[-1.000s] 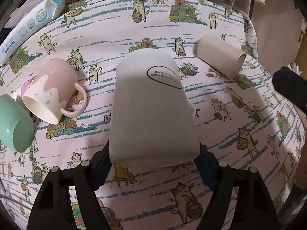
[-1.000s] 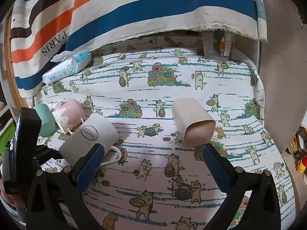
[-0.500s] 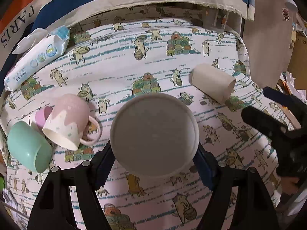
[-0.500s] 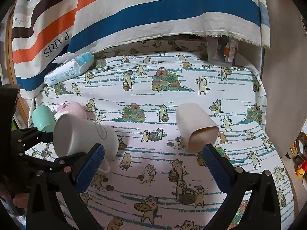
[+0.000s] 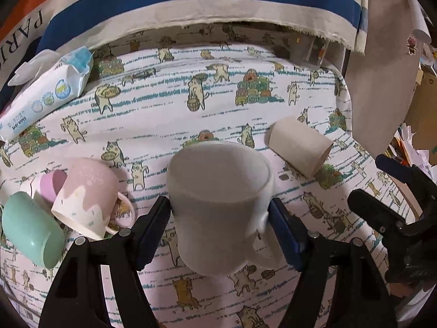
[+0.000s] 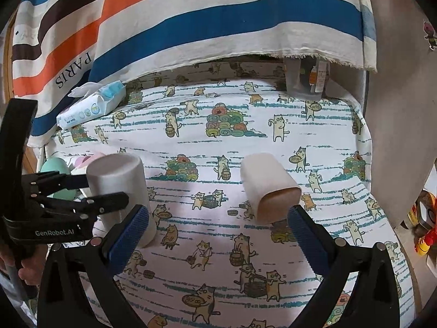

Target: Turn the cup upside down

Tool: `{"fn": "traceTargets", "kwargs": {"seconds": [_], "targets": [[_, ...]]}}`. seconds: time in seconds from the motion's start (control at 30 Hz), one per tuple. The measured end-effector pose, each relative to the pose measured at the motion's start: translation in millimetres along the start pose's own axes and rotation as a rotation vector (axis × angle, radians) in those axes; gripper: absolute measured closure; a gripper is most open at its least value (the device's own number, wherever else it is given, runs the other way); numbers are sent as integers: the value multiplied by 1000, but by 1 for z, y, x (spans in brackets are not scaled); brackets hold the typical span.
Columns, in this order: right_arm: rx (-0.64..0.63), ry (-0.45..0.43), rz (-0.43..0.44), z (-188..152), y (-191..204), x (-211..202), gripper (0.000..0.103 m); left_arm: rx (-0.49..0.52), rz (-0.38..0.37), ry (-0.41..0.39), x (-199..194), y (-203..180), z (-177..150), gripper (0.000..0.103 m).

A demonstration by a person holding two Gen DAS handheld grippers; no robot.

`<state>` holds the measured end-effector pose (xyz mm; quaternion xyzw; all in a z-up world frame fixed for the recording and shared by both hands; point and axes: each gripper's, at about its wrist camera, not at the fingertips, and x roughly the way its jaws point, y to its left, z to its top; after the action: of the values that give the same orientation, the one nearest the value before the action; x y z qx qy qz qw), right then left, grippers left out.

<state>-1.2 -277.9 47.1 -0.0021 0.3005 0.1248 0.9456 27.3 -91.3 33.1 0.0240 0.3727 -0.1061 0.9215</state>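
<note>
My left gripper (image 5: 220, 225) is shut on a white mug (image 5: 218, 207), which stands upside down with its flat base up and its handle toward the camera on the right. In the right wrist view the same mug (image 6: 120, 188) stands base up on the cat-print cloth at the left, held by the left gripper (image 6: 90, 191). My right gripper (image 6: 215, 235) is open and empty, and a beige cup (image 6: 269, 187) lies on its side just beyond its right finger. That beige cup also shows in the left wrist view (image 5: 299, 146).
A pink mug (image 5: 86, 196), a mint green cup (image 5: 30, 231) and a small purple cup (image 5: 52, 183) lie on their sides at the left. A pack of wipes (image 5: 46, 94) lies at the back left. A striped cloth (image 6: 191, 22) hangs over the back edge.
The left gripper has turned the white mug from lying with its side up, through base toward the camera, to base up. The right gripper has stayed open near the beige cup.
</note>
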Motion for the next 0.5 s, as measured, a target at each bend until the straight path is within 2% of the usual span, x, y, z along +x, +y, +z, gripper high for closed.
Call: {"fn": "traceTargets", "kwargs": {"seconds": [0.27,0.5], "targets": [[10,1,-1,1,-2,2,1,12,3,-72,11,6,-6,34],[18,11,-2,-1,-4,5,1,31,-2,-67,8,7,-13,35]]}}
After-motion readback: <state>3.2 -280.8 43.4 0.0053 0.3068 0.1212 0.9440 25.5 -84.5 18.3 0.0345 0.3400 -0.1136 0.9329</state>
